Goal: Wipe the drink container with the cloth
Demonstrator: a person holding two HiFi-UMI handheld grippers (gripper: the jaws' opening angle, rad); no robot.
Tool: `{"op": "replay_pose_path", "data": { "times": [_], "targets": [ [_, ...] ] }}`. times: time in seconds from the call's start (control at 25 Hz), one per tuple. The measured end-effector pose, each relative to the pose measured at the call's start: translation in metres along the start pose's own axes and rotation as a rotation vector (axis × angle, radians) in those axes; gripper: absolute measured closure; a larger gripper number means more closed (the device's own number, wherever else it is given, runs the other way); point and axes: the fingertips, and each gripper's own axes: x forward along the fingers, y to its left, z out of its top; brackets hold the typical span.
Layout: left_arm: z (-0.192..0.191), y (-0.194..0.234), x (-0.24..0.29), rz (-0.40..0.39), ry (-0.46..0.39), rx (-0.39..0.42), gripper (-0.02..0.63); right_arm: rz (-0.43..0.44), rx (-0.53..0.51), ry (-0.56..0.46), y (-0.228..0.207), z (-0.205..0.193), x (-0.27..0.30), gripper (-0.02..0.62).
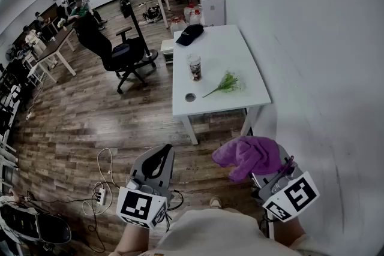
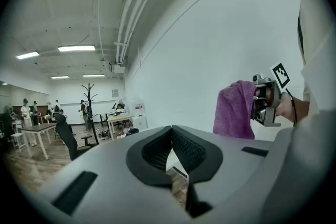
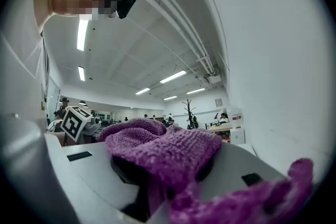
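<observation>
Step in hand: approach, wiping not yet begun. My right gripper [image 1: 271,177] clamps purple cloth [image 1: 246,156], cloth bunched over jaws. My left gripper [image 1: 157,160] pressed closed, nothing between jaws. Drink container [image 1: 194,67] stands upright on white table [image 1: 240,45], well apart from both grippers. Next, I think: come to table, open left jaws to steady container, bring cloth against its side

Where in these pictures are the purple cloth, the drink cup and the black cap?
purple cloth [image 1: 246,156], head view, middle of the bunched fabric.
drink cup [image 1: 194,69], head view, its side wall.
black cap [image 1: 189,34], head view, its crown.
</observation>
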Motion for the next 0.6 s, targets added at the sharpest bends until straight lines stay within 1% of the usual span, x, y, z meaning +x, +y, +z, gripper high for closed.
{"op": "replay_pose_path", "data": {
  "times": [0.16, 0.36, 0.6],
  "targets": [
    [-0.001, -0.007, 0.0, -0.003, -0.001, -0.002, 0.586, 0.003, -0.01, -0.004, 0.001, -0.001, -0.007, 0.535],
    [-0.004, -0.014, 0.007, -0.014, 0.004, 0.001, 0.586, -0.006, 0.003, -0.002, -0.008, -0.008, -0.01, 0.535],
    [0.002, -0.015, 0.009, -0.016, 0.014, 0.011, 0.586, 0.004, 0.005, 0.004, -0.01, -0.005, -0.009, 0.535]
  ]
}}
